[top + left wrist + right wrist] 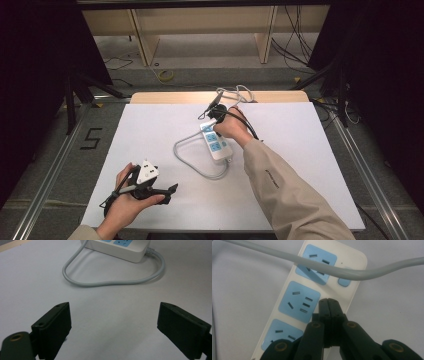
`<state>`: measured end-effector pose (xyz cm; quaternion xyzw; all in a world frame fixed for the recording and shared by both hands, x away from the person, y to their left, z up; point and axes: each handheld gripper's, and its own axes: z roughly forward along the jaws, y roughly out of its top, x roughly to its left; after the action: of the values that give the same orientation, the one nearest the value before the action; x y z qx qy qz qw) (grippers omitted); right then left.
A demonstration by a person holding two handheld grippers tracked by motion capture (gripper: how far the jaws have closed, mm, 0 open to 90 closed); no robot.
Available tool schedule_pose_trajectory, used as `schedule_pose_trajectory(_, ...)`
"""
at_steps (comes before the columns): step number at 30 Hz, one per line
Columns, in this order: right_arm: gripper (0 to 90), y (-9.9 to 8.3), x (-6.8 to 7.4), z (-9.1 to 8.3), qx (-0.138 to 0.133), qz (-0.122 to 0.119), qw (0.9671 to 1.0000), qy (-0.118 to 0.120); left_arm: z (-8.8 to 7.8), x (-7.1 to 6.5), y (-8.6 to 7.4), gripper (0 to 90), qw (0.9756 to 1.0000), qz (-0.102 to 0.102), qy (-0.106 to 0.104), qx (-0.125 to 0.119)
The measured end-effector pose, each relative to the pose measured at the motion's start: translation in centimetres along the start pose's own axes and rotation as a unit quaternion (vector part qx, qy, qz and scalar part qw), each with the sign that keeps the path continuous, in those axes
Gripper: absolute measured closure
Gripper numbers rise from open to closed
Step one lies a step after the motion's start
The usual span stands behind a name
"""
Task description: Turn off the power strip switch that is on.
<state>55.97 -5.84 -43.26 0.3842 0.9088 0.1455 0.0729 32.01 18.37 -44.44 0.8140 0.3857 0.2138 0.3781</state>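
Left gripper (159,186) sat near the near-left part of the white table (150,130), held in the left hand (125,200), jaws spread wide with nothing between them. Just beyond it in the left gripper view, the grey cable (100,283) looped on the table from the end of the power strip (125,250). Power strip (216,142) lay around mid-table, blue sockets up. Right gripper (328,305) hovered above its right edge beside the middle socket (299,301), jaws pressed together, pinching nothing. Cable crossed over the far socket (315,263). Right hand (231,127) was over the strip's far end.
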Motion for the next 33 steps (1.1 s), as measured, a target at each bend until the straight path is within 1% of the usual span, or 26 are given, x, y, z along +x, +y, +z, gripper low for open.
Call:
schedule_pose_trajectory(9, 90.0, -0.02, 0.02, -0.01, -0.001, -0.001, 1.0000, 0.000, 0.03, 0.00, -0.01, 11.5, 1.0000, 0.001, 0.000, 0.001)
schedule_pose_trajectory(13, 90.0, -0.01, 0.02, -0.02, 0.000, 0.003, 1.0000, 0.001, 0.04, 0.01, -0.01, 11.5, 1.0000, 0.001, 0.001, 0.002)
schedule_pose_trajectory(19, 90.0, -0.03, 0.04, -0.03, 0.000, 0.000, 1.0000, -0.001, 0.03, -0.02, -0.01, 11.5, 1.0000, 0.001, 0.001, 0.002)
schedule_pose_trajectory(25, 90.0, -0.10, -0.01, -0.08, -0.002, 0.008, 1.0000, 0.004, 0.03, 0.05, -0.03, 11.5, 1.0000, 0.001, 0.000, 0.001)
schedule_pose_trajectory(33, 90.0, -0.14, 0.04, -0.09, -0.004, 0.008, 1.0000, 0.002, 0.02, 0.04, -0.02, 11.5, 1.0000, 0.001, 0.000, 0.001)
